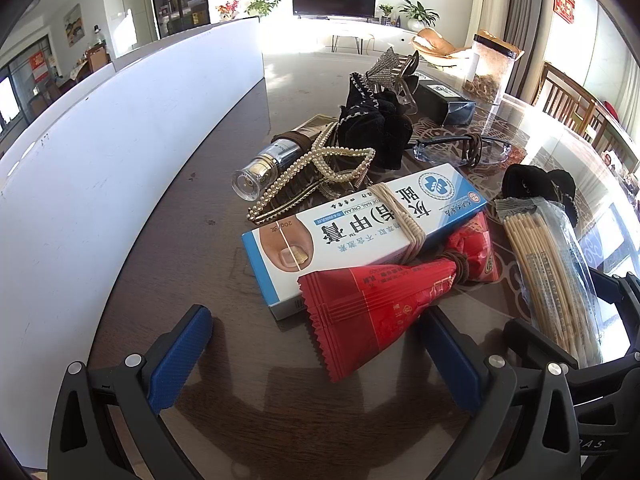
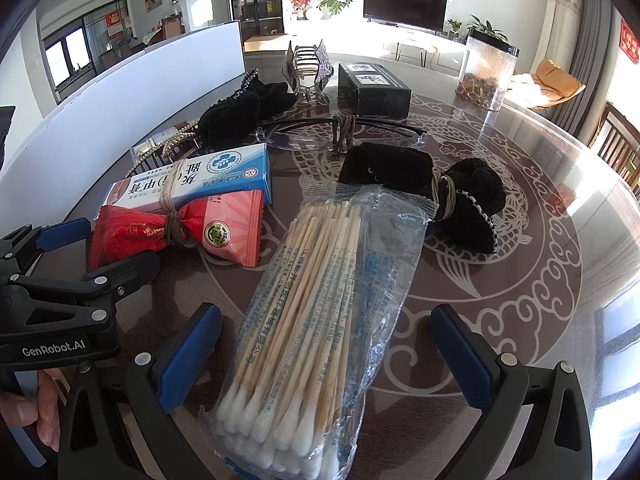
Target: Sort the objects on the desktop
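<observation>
**Desktop objects crowd the glass-topped table**

Your left gripper sits low over the table with its jaws wide, the red sachet lying between them; an elastic band ties that sachet to the nail cream box. Your right gripper is also spread wide, straddling the bag of cotton swabs without gripping it. Farther back lie a black scrunchie, folded glasses, a pearl hair clip and a black box.
</observation>
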A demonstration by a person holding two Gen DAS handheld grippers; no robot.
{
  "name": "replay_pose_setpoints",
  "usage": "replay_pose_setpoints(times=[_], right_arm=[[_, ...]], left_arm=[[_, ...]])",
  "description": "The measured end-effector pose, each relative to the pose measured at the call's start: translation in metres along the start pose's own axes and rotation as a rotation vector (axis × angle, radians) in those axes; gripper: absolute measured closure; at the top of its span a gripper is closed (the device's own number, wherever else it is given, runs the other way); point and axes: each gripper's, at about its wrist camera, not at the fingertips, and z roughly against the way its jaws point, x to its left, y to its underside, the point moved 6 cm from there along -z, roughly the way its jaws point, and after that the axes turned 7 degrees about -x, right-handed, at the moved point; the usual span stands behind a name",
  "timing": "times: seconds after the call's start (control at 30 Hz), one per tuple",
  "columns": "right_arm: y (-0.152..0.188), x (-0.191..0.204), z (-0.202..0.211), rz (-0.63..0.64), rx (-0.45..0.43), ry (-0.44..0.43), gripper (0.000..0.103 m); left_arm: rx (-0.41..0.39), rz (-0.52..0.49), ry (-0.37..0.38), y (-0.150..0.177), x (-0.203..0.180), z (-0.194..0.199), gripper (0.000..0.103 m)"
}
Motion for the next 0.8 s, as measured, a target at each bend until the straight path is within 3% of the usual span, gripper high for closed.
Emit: replay_pose_setpoints(times=[0.8], right_arm=[[0.0,0.0,0.0001,0.0,0.0,0.0,0.0]], left_arm=[[-0.002,0.0,0.003,0.0003,0.0011,0.0006,0.0]])
